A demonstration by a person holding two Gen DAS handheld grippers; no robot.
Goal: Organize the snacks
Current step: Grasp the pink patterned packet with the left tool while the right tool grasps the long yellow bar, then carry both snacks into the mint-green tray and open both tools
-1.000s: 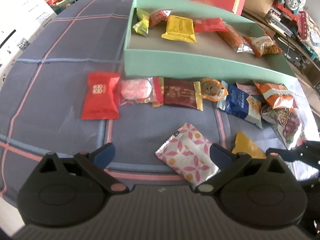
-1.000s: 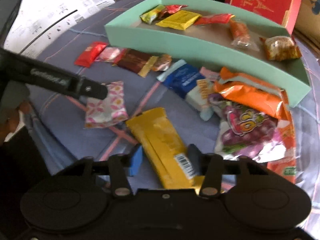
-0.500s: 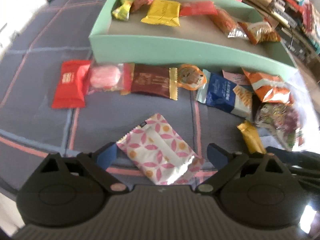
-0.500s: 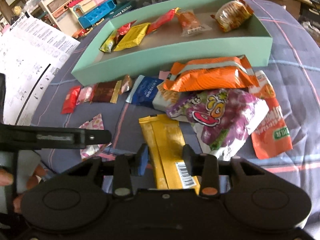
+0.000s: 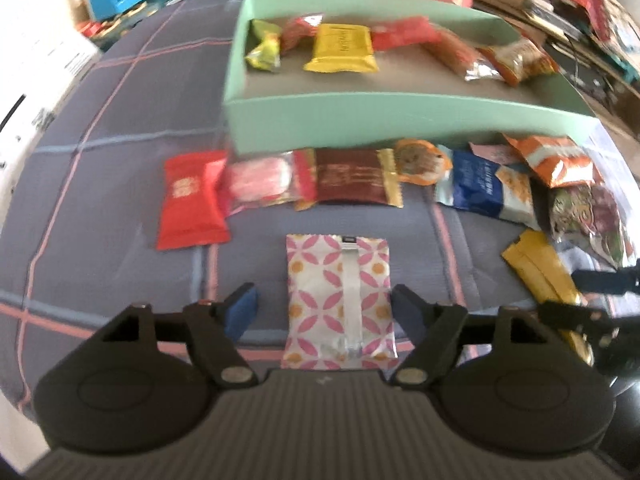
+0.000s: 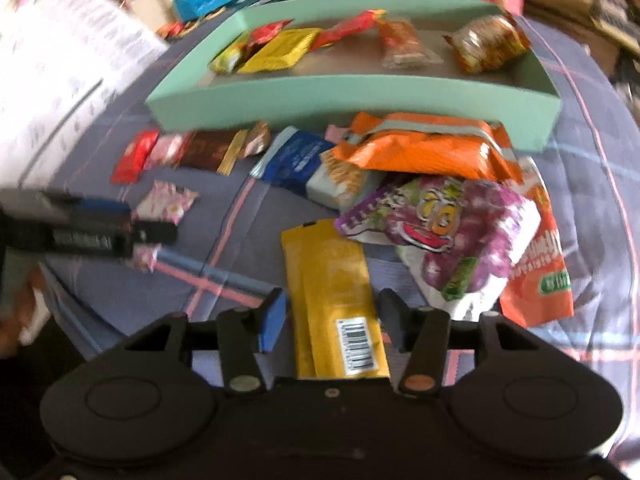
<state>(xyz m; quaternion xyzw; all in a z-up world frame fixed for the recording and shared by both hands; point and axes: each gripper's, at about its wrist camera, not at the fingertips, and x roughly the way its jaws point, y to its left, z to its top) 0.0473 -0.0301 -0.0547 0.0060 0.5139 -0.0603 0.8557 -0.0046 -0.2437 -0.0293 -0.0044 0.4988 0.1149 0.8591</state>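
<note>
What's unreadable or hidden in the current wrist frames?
- Pink-patterned packet: left wrist view, near end hidden under the left claw body.
- Yellow bar: right wrist view, near end hidden by the right claw; barcode too blurred to read.
- Snacks in the green tray: both views, labels motion-blurred.
- Purple bag: left wrist view, smeared near the fisheye edge.

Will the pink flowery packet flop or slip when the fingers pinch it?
The pink flowery packet looks puffy and thin-skinned, so it would probably crumple rather than stay stiff. Its shiny wrapper may slip a little. It lies flat on the cloth, so it shouldn't roll.
</note>
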